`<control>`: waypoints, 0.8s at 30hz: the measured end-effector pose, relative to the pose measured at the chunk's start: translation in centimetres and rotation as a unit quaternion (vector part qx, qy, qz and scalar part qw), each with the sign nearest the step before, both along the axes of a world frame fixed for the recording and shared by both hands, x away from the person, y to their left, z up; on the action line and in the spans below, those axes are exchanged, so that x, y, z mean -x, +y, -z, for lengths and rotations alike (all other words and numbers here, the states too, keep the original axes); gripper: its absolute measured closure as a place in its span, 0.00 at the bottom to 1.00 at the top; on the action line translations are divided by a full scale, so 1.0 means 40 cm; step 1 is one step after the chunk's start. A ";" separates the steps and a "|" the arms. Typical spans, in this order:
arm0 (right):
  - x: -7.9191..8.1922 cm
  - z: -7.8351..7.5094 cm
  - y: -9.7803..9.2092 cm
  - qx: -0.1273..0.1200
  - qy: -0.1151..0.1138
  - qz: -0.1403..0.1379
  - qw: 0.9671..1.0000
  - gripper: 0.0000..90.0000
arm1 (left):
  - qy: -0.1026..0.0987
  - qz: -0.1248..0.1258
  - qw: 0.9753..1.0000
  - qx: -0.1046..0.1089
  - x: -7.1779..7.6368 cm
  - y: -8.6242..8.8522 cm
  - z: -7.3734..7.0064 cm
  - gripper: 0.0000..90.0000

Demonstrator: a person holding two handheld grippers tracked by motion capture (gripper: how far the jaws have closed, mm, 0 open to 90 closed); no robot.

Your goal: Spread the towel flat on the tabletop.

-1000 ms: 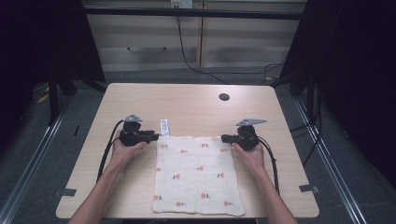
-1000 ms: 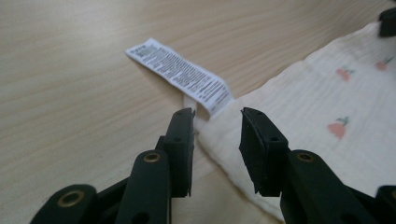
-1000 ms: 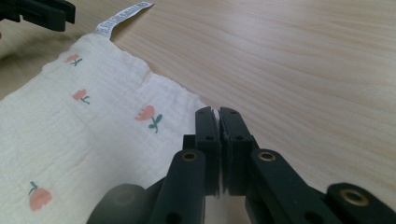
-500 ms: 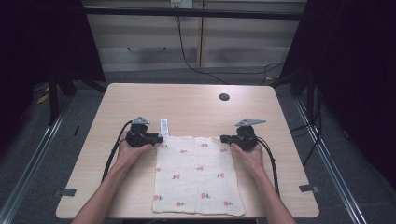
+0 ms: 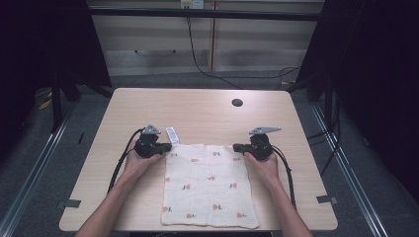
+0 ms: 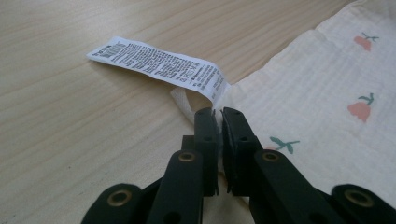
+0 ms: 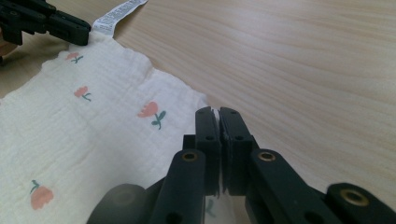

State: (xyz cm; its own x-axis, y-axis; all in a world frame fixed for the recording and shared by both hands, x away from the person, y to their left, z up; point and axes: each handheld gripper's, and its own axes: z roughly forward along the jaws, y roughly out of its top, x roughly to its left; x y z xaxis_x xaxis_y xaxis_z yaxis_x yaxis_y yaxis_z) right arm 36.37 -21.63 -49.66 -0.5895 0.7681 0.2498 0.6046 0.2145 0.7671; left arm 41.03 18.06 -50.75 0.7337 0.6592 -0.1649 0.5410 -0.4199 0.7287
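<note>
Your left hand-held gripper (image 6: 218,114) is closed on the far left corner of the cloth (image 5: 207,185), just beside its white label (image 6: 159,65). Your right hand-held gripper (image 7: 218,113) pinches the far right corner. The cloth lies flat on the surface (image 5: 197,108), near its front edge.

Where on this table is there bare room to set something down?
The far half, from the cloth's top edge to the hole, is bare wood, as are both side margins. Crowded: the near centre, with left gripper, right gripper and care label.
</note>
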 end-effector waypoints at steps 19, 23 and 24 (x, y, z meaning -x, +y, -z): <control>0.015 -0.054 -0.024 -0.025 -0.032 0.004 0.999 0.97 | -0.019 0.000 0.998 0.051 0.012 0.024 -0.061 0.95; 0.016 -0.071 -0.031 -0.034 -0.039 0.008 0.999 0.97 | -0.029 0.003 0.997 0.065 0.015 0.027 -0.080 0.95; 0.015 -0.074 -0.034 -0.035 -0.040 0.010 0.999 0.97 | -0.028 0.004 0.997 0.070 0.015 0.028 -0.083 0.95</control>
State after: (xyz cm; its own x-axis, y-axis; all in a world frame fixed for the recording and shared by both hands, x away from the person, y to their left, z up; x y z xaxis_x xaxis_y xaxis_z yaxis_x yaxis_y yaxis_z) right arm 35.79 -22.98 -46.68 -0.5954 0.7614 0.2564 0.5438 0.1470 0.8262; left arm 40.41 19.19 -47.42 0.7491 0.6271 -0.2135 0.4953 -0.3162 0.8091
